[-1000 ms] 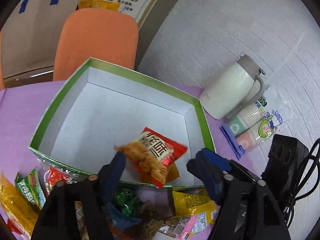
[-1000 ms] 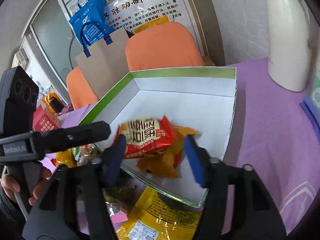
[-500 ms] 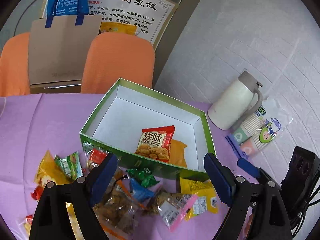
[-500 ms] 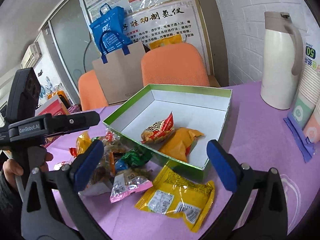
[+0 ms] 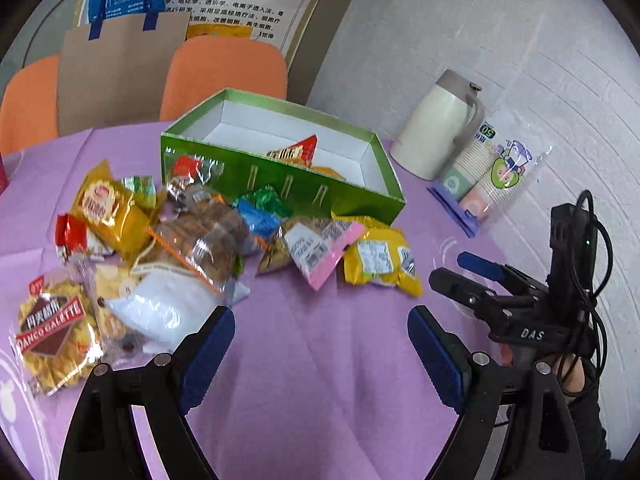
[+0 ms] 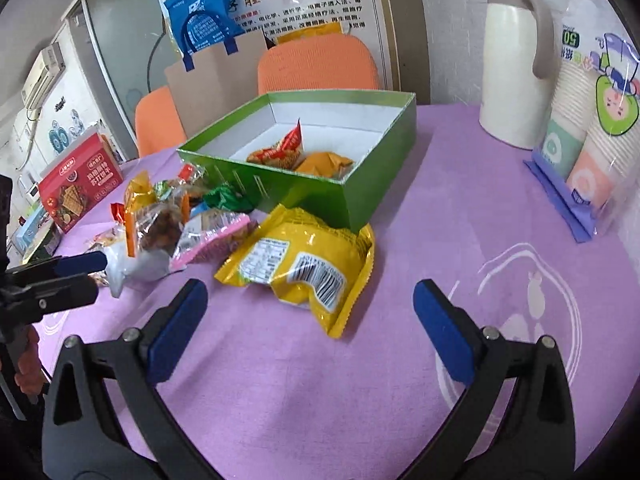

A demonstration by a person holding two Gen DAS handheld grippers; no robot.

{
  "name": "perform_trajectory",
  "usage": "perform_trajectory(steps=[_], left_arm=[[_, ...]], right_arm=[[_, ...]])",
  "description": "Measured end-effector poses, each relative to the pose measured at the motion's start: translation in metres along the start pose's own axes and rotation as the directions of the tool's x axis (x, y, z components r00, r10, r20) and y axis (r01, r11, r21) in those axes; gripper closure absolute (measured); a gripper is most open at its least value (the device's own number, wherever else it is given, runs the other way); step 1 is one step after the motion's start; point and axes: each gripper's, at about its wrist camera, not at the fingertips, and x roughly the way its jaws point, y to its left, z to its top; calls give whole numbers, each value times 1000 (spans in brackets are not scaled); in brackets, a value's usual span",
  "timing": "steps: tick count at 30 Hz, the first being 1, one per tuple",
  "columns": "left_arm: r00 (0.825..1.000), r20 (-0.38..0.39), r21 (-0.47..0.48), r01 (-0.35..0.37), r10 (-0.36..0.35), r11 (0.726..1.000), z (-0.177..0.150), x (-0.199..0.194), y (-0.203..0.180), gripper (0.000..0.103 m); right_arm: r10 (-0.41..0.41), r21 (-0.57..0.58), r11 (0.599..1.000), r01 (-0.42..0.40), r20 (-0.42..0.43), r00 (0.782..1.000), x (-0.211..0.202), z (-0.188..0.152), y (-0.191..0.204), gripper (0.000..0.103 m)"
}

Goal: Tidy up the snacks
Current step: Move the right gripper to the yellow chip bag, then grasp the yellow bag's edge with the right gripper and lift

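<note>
Right wrist view: right gripper [image 6: 310, 322] gapes wide and empty, yellow snack packet [image 6: 302, 264] just ahead, green box [image 6: 360, 192] beyond. Left gripper [image 5: 320, 344] likewise spread, empty, snack pile [image 5: 192, 236] ahead-left.

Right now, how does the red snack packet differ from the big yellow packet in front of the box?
The red snack packet lies inside the green box; the big yellow packet lies outside it on the purple tablecloth. The red one looks smaller and shows its printed front; the yellow one shows its barcode and label side. Neither is in a gripper.
</note>
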Motion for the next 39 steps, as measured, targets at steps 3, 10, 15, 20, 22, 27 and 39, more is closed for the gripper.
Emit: perform_trajectory(steps=[3,10,15,20,22,27,39], left_arm=[[1000,-27,-24,1,-1,1000,-13,5,6,13],[1000,-26,-46,9,-10,999,-18,4,14,13],[997,-52,-29,52,-54,998,-16,16,5,14],[986,-118,21,125,-122,992,-21,33,-17,21],[980,-139,51,151,-143,987,-22,38,-27,23],[974,-157,60,175,-164,983,-16,55,-42,30],[945,-218,-18,244,-242,970,15,88,-43,40]], right_arm=[[-34,-15,999,33,-38,999,19,-4,-1,1],[-73,-45,997,69,-106,992,49,-9,-4,52],[-23,-98,995,11,-115,993,36,-19,4,76],[52,-99,993,-67,-144,988,10,-43,8,91],[48,-111,992,-64,-139,989,-3,-53,7,91],[33,-102,994,-44,-110,993,-20,-56,5,88],[117,53,992,-113,-83,990,-15,-47,-9,47]])
